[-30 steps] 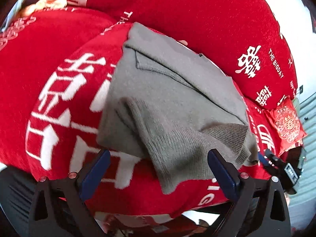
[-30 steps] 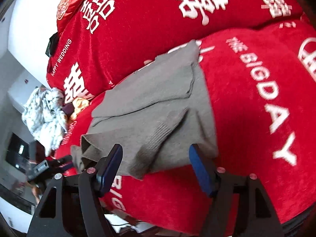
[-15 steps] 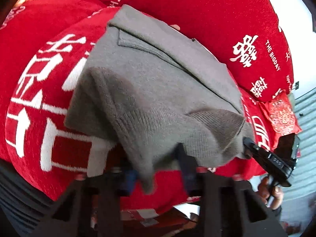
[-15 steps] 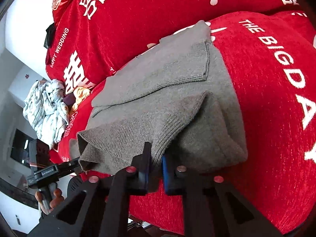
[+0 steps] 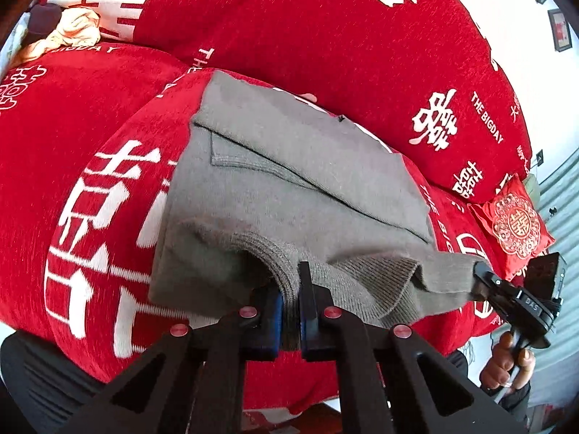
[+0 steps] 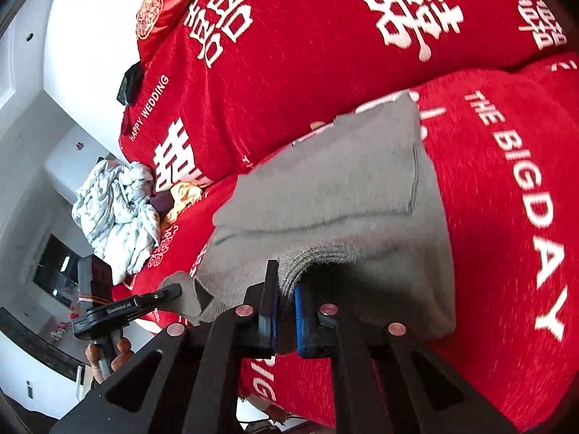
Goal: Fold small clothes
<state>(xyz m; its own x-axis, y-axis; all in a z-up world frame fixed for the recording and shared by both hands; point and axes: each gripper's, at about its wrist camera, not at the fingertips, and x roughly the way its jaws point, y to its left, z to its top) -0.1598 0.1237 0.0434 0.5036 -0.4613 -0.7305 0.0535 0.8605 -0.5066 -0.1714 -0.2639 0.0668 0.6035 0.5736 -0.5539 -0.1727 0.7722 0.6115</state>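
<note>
A grey knitted sweater [image 5: 307, 181] lies partly folded on a red sofa seat cushion [image 5: 90, 181] printed with white characters. My left gripper [image 5: 289, 300] is shut on the sweater's near ribbed edge, which bunches between the blue pads. In the right wrist view my right gripper [image 6: 287, 296] is shut on the other end of that near edge of the sweater [image 6: 343, 199]. Each gripper shows in the other's view: the right gripper [image 5: 481, 282] clamps the cloth at the right, the left gripper [image 6: 173, 291] at the left. The near edge is raised off the cushion between them.
Red back cushions [image 5: 343, 36] with white lettering rise behind the sweater. A small red embroidered pillow [image 5: 514, 224] sits at the sofa's right end. A crumpled pale garment [image 6: 115, 209] and other clothes [image 5: 72, 32] lie at the left end. A hand [image 5: 506, 361] grips the right tool.
Both grippers went from open, straddling the sweater's near edge, to shut on it. They have since risen, lifting that edge off the cushion.
</note>
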